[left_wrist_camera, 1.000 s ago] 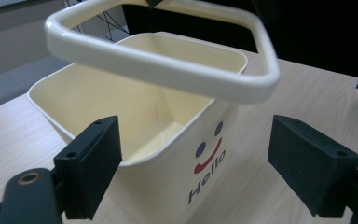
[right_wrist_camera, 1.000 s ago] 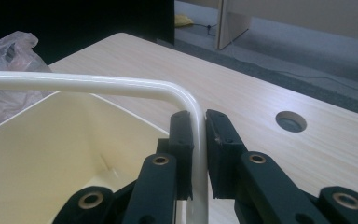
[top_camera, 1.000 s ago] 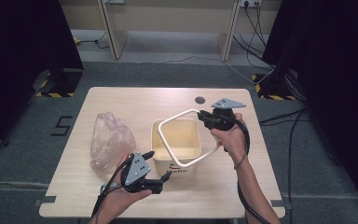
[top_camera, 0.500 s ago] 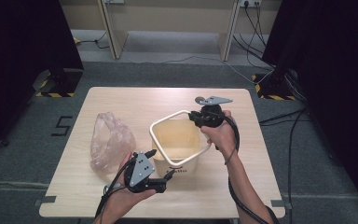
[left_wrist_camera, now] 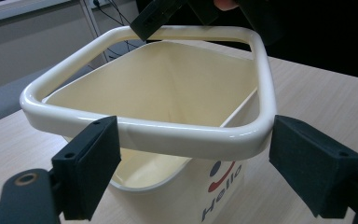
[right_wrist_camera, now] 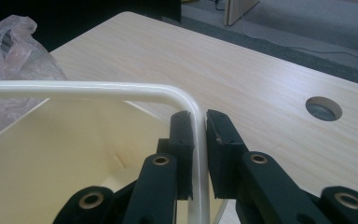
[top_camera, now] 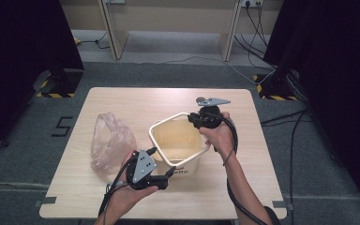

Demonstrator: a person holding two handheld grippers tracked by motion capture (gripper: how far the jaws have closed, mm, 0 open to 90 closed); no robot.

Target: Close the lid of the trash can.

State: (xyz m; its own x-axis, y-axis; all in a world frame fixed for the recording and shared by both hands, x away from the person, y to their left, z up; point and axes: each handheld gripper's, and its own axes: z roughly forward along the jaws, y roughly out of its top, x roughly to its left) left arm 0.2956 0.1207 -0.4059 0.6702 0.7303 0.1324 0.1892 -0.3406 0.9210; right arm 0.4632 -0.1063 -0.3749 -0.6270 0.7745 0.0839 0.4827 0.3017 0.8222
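A cream plastic bin (top_camera: 183,149) with a "Hello" print stands in the middle of the table. A loose cream ring (top_camera: 168,122) hangs tilted over its mouth. My right gripper (top_camera: 193,118) is shut on the ring's far right corner; in the right gripper view the ring's bar (right_wrist_camera: 74,88) runs between the pressed jaws of the right gripper (right_wrist_camera: 198,140). My left gripper (top_camera: 163,161) is at the bin's near side, open. In the left gripper view the ring's near bar (left_wrist_camera: 186,137) lies across the wide gap of the left gripper (left_wrist_camera: 193,158), untouched by either jaw.
A crumpled clear plastic bag (top_camera: 110,140) lies left of the bin, close to my left hand. The wooden table (top_camera: 136,101) has a round cable hole (right_wrist_camera: 324,108) near its far right. Dark curtains and cables surround the table on the floor.
My right gripper has carried the ring a little to the left and lower over the bin. The left gripper has stayed where it was, still open.
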